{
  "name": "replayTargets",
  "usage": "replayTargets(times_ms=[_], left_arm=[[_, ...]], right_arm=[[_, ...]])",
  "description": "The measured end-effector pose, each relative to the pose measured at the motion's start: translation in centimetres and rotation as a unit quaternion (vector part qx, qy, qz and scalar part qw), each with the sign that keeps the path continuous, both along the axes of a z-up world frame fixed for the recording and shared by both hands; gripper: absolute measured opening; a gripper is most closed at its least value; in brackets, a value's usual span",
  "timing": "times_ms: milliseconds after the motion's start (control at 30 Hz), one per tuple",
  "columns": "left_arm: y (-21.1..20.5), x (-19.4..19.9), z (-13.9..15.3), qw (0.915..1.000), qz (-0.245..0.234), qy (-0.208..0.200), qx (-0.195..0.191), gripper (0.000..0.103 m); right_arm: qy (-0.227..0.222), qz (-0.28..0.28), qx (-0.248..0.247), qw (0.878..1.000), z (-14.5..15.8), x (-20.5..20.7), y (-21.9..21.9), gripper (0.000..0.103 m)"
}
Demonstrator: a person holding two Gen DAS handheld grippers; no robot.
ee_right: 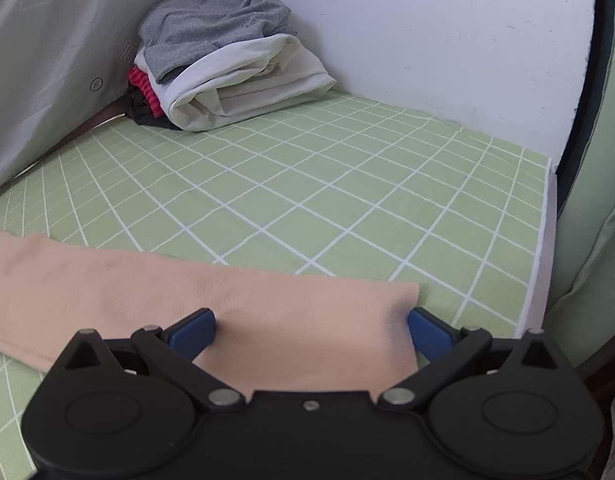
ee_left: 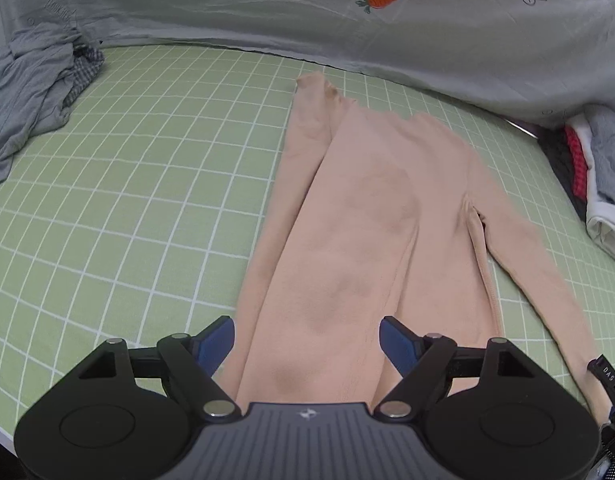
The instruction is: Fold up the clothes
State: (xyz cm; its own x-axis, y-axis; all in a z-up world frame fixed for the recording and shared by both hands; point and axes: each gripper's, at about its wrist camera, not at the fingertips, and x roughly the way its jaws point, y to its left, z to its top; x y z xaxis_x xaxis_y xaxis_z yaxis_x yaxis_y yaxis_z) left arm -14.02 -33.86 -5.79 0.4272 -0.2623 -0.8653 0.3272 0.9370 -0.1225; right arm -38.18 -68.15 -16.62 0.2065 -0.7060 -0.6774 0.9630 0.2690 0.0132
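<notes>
A peach-coloured pair of leggings (ee_left: 359, 216) lies flat on the green checked sheet (ee_left: 147, 168), one leg folded over the body and the other leg running out to the right. My left gripper (ee_left: 307, 342) is open, its blue fingers either side of the near end of the garment. In the right wrist view the loose leg (ee_right: 187, 304) stretches across from the left, its end lying between the blue fingers of my right gripper (ee_right: 311, 330), which is open. Whether the pads touch the cloth is unclear.
A crumpled grey garment (ee_left: 31, 92) sits at the far left. A stack of folded clothes (ee_right: 227, 64) rests in the far right corner against the white wall (ee_right: 447, 40). A grey carrot-print cover (ee_left: 347, 28) rises behind. The sheet's right edge (ee_right: 543, 256) drops off.
</notes>
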Motion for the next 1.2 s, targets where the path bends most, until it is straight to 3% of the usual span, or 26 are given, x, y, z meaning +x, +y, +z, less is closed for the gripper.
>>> replayTargets(times_ms=[200, 267, 367, 433, 500, 533, 700, 900, 1200], left_arm=[[-2.4, 0.7, -0.5, 0.9984, -0.042, 0.006, 0.038, 0.08], [-3.0, 0.6, -0.5, 0.9968, -0.064, 0.002, 0.048, 0.08], [-3.4, 1.0, -0.3, 0.9949, -0.089, -0.007, 0.047, 0.08], [-3.1, 1.7, -0.1, 0.995, -0.094, -0.005, 0.035, 0.08], [-2.5, 2.6, 0.0, 0.9951, -0.095, -0.005, 0.026, 0.08], [-2.1, 3.2, 0.0, 0.995, -0.096, -0.008, 0.026, 0.08], [1.2, 5.3, 0.6, 0.9936, -0.105, -0.037, 0.021, 0.08], [7.3, 9.2, 0.6, 0.9977, -0.057, -0.037, -0.004, 0.08], [15.7, 16.1, -1.5, 0.9991, 0.037, -0.018, -0.014, 0.08]], right_arm=[[0.003, 0.032, -0.002, 0.999, 0.3, 1.2, 1.0, 0.103], [0.003, 0.051, -0.003, 0.999, 0.5, 1.6, 1.3, 0.097], [0.005, 0.079, -0.005, 0.997, 0.9, 2.3, 1.9, 0.07], [0.01, 0.102, -0.003, 0.995, 1.4, 3.2, 2.4, 0.036], [0.016, 0.114, 0.0, 0.993, 1.9, 4.1, 3.1, 0.018], [0.018, 0.118, 0.002, 0.993, 2.1, 4.6, 3.5, 0.014], [0.028, 0.126, -0.013, 0.992, 3.9, 6.4, 6.2, 0.013], [0.022, 0.143, -0.036, 0.989, 7.6, 9.5, 9.8, 0.013], [0.005, 0.253, -0.077, 0.964, 12.2, 20.1, 17.4, 0.013]])
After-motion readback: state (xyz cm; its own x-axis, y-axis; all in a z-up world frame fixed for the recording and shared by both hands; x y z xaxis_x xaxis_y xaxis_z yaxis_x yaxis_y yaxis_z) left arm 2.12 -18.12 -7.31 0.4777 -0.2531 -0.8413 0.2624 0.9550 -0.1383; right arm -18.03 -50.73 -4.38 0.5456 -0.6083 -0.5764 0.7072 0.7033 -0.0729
